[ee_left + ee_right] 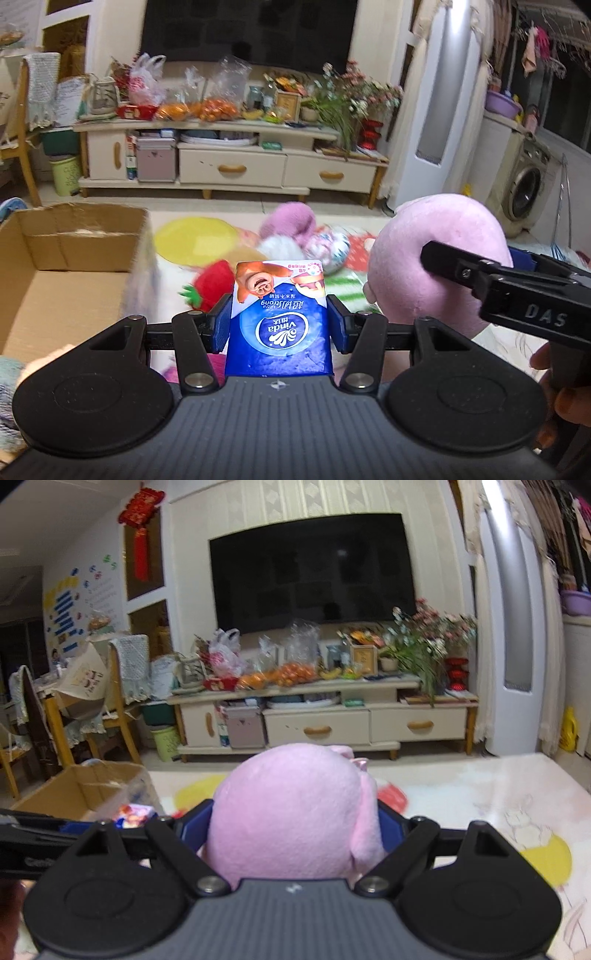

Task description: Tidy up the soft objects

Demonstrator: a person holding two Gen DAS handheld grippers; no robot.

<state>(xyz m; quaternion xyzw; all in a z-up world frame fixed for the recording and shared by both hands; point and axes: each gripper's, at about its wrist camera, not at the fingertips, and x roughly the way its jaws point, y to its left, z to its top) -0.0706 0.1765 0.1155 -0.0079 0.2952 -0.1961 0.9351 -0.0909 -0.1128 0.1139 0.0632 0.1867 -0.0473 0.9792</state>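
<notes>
Soft objects are being gathered for the cardboard box, which sits open-topped on the near left of the play mat, presumably so things can be dropped straight in from above.

The pink plush toy is the biggest item in hand: the right tool pinches it with its blue pads pushed wide apart by the round body, the fabric bulging past them on both sides. It hangs clear of the mat, to the right of the other tool (a high carry, likely so it clears the box wall).

The tissue pack, blue with a cartoon print, is pinched across its narrow width by the left tool, standing upright between the pads so the soft wrap does not fold.

Farther off on the mat lie a strawberry plush, a lilac plush and a patterned ball, close together and not yet collected.
</notes>
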